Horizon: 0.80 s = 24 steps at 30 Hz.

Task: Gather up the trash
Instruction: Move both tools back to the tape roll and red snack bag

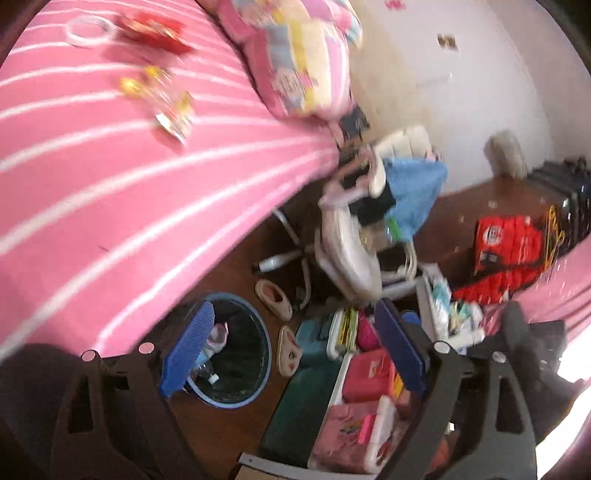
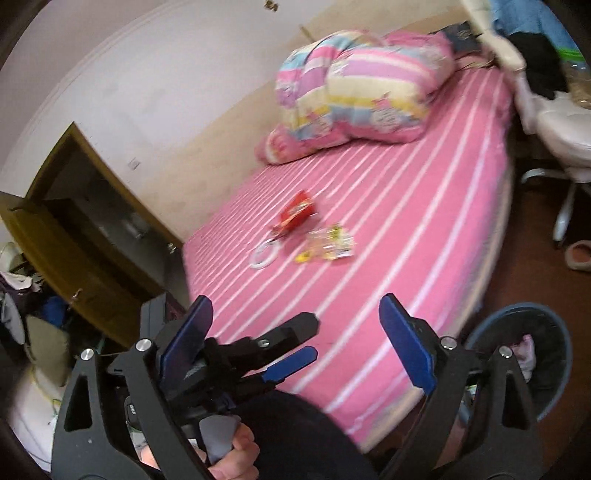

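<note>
Trash lies on the pink striped bed [image 2: 406, 229]: a red snack wrapper [image 2: 295, 214], a clear wrapper with yellow print [image 2: 330, 245] and a white tape ring [image 2: 263, 254]. They also show blurred in the left wrist view: the red wrapper [image 1: 155, 31], the clear wrapper [image 1: 166, 103], the ring [image 1: 86, 31]. A blue trash bin [image 1: 236, 350] with a black liner stands on the floor by the bed; it also shows in the right wrist view [image 2: 532, 354]. My left gripper [image 1: 291, 350] is open and empty above the bin. My right gripper [image 2: 295, 339] is open and empty above the bed's near corner. The left gripper [image 2: 266, 350] is visible in the right wrist view.
A striped duvet [image 2: 362, 96] sits at the bed's head. A white office chair [image 1: 347, 236] with clothes, slippers [image 1: 275, 299], boxes of toys [image 1: 354, 369] and a red package [image 1: 509, 247] crowd the brown floor. A wooden door [image 2: 74, 229] stands open to the left.
</note>
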Tool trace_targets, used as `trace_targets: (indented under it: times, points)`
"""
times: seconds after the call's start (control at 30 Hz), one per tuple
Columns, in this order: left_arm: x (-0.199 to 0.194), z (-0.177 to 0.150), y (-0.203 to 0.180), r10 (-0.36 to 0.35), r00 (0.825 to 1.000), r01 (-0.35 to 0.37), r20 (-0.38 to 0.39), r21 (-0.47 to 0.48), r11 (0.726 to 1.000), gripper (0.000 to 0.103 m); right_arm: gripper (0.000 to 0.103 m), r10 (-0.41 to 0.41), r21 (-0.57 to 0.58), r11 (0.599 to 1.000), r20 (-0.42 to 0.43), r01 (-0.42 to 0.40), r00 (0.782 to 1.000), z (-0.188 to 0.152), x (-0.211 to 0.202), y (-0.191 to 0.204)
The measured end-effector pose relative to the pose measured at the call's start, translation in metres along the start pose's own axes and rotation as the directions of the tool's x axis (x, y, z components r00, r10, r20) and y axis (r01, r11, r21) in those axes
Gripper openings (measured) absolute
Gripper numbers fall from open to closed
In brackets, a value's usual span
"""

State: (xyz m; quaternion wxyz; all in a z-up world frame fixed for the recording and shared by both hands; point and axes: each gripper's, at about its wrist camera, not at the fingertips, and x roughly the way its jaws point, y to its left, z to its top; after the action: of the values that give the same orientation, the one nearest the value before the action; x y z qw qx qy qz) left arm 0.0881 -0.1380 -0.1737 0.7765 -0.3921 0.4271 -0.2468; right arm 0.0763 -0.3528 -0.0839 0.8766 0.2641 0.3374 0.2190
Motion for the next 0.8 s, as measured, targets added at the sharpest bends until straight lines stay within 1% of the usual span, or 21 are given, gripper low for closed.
trace_targets:
  times: [0.07,0.1,0.2,0.33,0.43,0.5,0.53,0.67,0.77,0.8]
  points:
    - [-0.024,0.007,0.012,0.009,0.999,-0.008,0.038,-0.022,1.000,0.087,0.091,0.015,-0.006,1.000,-0.031,-0.015,0.999,0.004,0.017,0.017]
    - [-0.039,0.013,0.021,0.023,0.997,-0.020,0.069,-0.037,0.999,0.088,0.091,0.026,-0.006,1.000,-0.043,-0.026,0.999,0.005,0.025,0.023]
    - [-0.070,0.023,0.045,0.055,0.991,-0.047,0.122,-0.072,0.996,0.088,0.091,0.058,-0.006,0.998,-0.068,-0.058,0.996,0.006,0.049,0.041]
    - [-0.092,0.045,0.085,0.110,0.981,-0.090,0.162,-0.127,0.988,0.088,0.091,0.112,0.022,0.994,-0.096,-0.110,0.989,0.007,0.093,0.052]
    - [-0.100,0.066,0.113,0.133,0.975,-0.104,0.179,-0.163,0.981,0.088,0.091,0.162,0.091,0.984,-0.125,-0.151,0.979,0.004,0.131,0.050]
    - [-0.102,0.078,0.127,0.146,0.971,-0.115,0.189,-0.166,0.979,0.088,0.091,0.182,0.124,0.978,-0.131,-0.166,0.974,0.003,0.154,0.049]
    - [-0.100,0.085,0.133,0.160,0.968,-0.130,0.192,-0.159,0.979,0.088,0.091,0.199,0.138,0.974,-0.130,-0.181,0.971,0.003,0.173,0.048]
    - [-0.095,0.109,0.162,0.196,0.964,-0.173,0.179,-0.135,0.976,0.088,0.091,0.236,0.162,0.963,-0.121,-0.216,0.964,0.007,0.219,0.044]
    - [-0.088,0.128,0.182,0.229,0.959,-0.202,0.167,-0.162,0.966,0.088,0.091,0.253,0.148,0.961,-0.126,-0.234,0.959,0.015,0.256,0.046]
    - [-0.085,0.141,0.191,0.236,0.958,-0.206,0.166,-0.178,0.962,0.088,0.091,0.258,0.141,0.960,-0.127,-0.240,0.958,0.018,0.265,0.046]
